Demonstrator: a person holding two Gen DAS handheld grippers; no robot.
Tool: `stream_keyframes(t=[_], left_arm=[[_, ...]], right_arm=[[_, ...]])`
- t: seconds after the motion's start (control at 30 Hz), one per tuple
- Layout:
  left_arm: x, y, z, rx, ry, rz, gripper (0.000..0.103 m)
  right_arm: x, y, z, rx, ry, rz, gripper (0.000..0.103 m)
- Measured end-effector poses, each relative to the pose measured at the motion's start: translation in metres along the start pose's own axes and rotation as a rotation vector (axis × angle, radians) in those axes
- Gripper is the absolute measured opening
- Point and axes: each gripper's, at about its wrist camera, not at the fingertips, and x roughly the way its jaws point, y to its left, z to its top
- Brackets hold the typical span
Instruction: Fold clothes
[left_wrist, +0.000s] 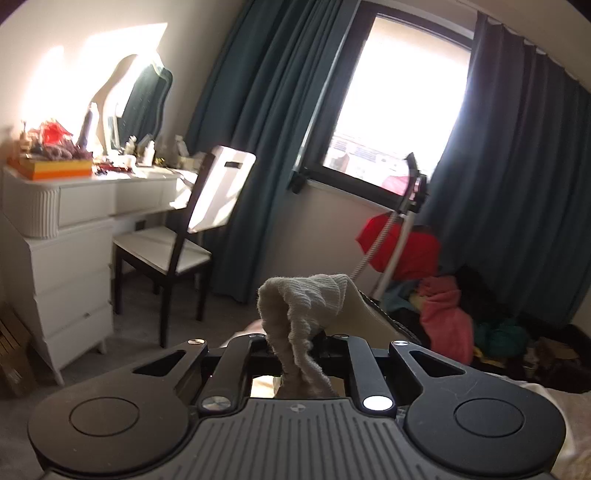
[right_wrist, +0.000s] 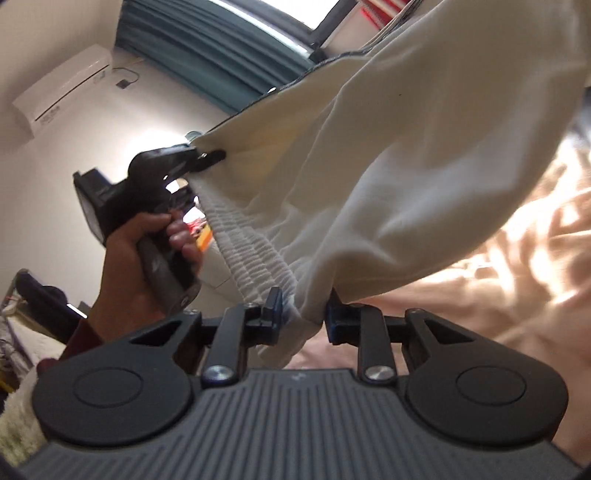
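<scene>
Rumpled peach bed (right_wrist: 498, 295) lies below both tools.
Keep left tool (left_wrist: 295, 345) and right tool (right_wrist: 301, 314) clamped on the white garment (right_wrist: 406, 166); pull its ribbed hem taut between them.

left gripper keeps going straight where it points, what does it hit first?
Apart from the white garment the left gripper already holds, probably the teal curtain beside the window; depth is unclear.

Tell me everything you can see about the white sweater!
The white sweater looks soft and cream-coloured, with a ribbed, stretchy hem. It hangs in the air, bunched and wrinkled, above the rumpled peach blanket. The left gripper pinches one end of the hem, and the right gripper is shut on the other end, so the ribbed band stretches between them. In the left wrist view, a scrunched ribbed bit pokes up from the gripper.
</scene>
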Motion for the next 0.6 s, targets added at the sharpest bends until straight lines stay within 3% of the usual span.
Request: stream_keyframes(t=[0.1, 0.17, 0.3, 0.47, 0.53, 0.6], left_arm=[[0.042, 0.017, 0.018, 0.072, -0.002, 0.13, 0.014], [0.078, 0.034, 0.013, 0.089, 0.065, 0.164, 0.014], [0.132, 0.057, -0.027, 0.101, 0.179, 0.179, 0.016], [0.148, 0.074, -0.044, 0.088, 0.247, 0.178, 0.026], [0.141, 0.077, -0.043, 0.11, 0.251, 0.166, 0.047], [0.124, 0.069, -0.04, 0.129, 0.234, 0.17, 0.07]], right_arm=[[0.059, 0.011, -0.002, 0.013, 0.049, 0.061, 0.026], [0.091, 0.008, -0.004, 0.0, 0.087, 0.038, 0.026], [0.132, -0.009, -0.008, -0.007, 0.194, -0.032, 0.026], [0.14, -0.01, 0.002, -0.04, 0.271, -0.04, 0.029], [0.14, -0.004, 0.007, -0.063, 0.309, -0.043, 0.033], [0.133, 0.006, 0.015, -0.121, 0.322, -0.07, 0.051]])
